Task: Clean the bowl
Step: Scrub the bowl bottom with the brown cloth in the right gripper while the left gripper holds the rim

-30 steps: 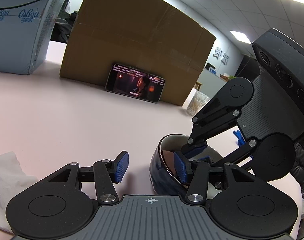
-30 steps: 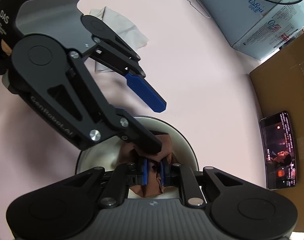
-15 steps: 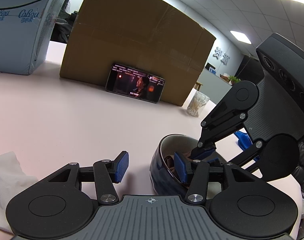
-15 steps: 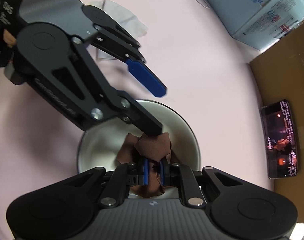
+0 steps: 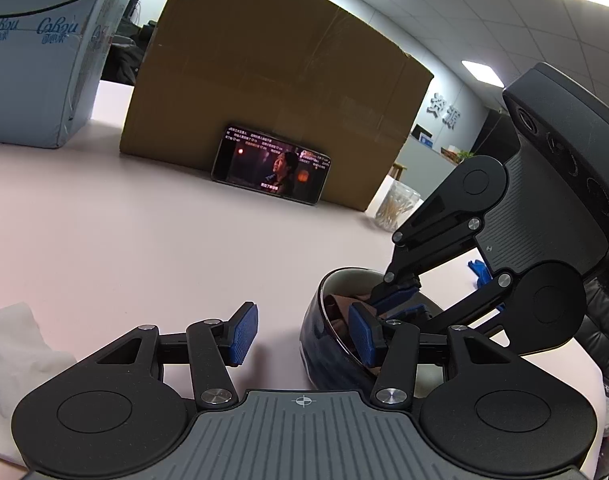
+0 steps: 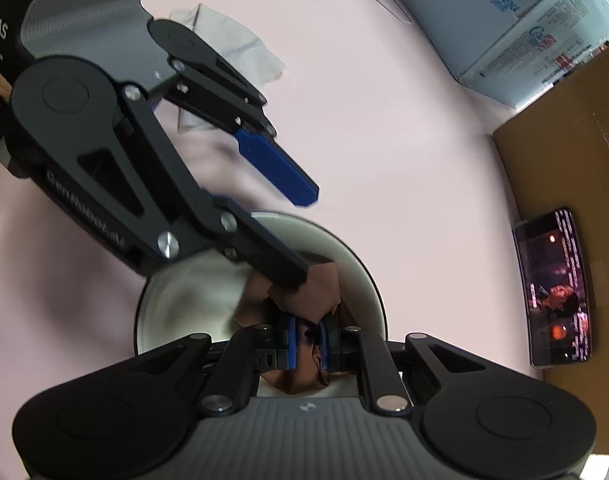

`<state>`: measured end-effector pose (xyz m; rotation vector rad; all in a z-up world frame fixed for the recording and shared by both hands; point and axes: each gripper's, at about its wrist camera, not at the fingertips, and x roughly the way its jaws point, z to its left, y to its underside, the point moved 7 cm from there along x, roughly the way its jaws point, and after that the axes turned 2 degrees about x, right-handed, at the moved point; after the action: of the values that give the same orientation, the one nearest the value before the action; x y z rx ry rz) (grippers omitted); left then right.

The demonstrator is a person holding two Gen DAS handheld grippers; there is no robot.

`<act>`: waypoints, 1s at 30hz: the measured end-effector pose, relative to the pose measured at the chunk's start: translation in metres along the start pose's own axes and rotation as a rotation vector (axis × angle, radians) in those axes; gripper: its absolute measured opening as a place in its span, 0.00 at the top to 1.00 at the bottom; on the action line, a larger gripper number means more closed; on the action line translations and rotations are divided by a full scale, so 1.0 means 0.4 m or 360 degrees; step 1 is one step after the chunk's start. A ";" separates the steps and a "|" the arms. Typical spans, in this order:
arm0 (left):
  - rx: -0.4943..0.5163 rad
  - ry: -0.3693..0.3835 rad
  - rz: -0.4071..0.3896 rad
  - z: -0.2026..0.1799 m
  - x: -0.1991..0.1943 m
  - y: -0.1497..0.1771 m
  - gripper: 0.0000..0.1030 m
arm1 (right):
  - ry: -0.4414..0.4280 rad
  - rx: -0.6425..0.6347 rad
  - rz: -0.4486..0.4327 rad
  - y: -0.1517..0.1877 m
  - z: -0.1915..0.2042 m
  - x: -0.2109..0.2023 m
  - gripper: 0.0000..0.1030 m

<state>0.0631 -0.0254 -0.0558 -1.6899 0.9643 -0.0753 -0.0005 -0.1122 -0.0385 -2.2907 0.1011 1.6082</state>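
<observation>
We see the bowl (image 6: 356, 264) standing on the pink counter (image 5: 144, 240), dark blue outside and pale cream inside. Our right hand-held gripper (image 6: 304, 342) points steeply down into it, its two blue pads pressed together on a brown cloth (image 6: 308, 296) that lies crumpled in the right half of the bowl. The cloth bunches up between and around the pads and reaches the bowl's inner wall.

Our left hand-held gripper (image 5: 304, 330) is spread, and straddles the near side of the bowl's rim: one blue pad (image 5: 362, 334) is inside the bowl, next to the cloth, and the other pad (image 5: 244, 332) is outside over bare counter, apart from the bowl's wall. We cannot tell whether the inner pad touches the rim.

A crumpled white tissue (image 5: 12, 344) lies on the counter to the left of the left hand-held gripper. Farther back, a phone (image 5: 270, 170) with a video playing leans against a large cardboard box (image 5: 272, 80). A pale blue wrapped package (image 5: 36, 60) sits left of the box, and a clear jar of cotton swabs (image 5: 396, 206) stands to its right
</observation>
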 end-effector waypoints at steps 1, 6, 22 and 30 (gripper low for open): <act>0.0000 -0.0001 0.0000 0.000 0.000 0.000 0.52 | 0.0002 -0.0001 0.0012 0.003 0.002 0.000 0.86; 0.0003 -0.0001 -0.0006 0.000 0.000 0.000 0.52 | -0.0079 -0.0007 0.0013 0.002 0.023 -0.009 0.87; 0.0002 0.0000 -0.0003 0.001 0.003 0.000 0.52 | -0.0009 0.0019 -0.0001 -0.007 -0.003 0.018 0.87; 0.0003 -0.0001 -0.0003 -0.002 0.003 0.000 0.52 | -0.0116 0.0003 -0.0006 0.015 -0.004 -0.024 0.87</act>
<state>0.0634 -0.0270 -0.0561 -1.6889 0.9618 -0.0771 -0.0041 -0.1195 -0.0305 -2.2261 0.0804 1.6868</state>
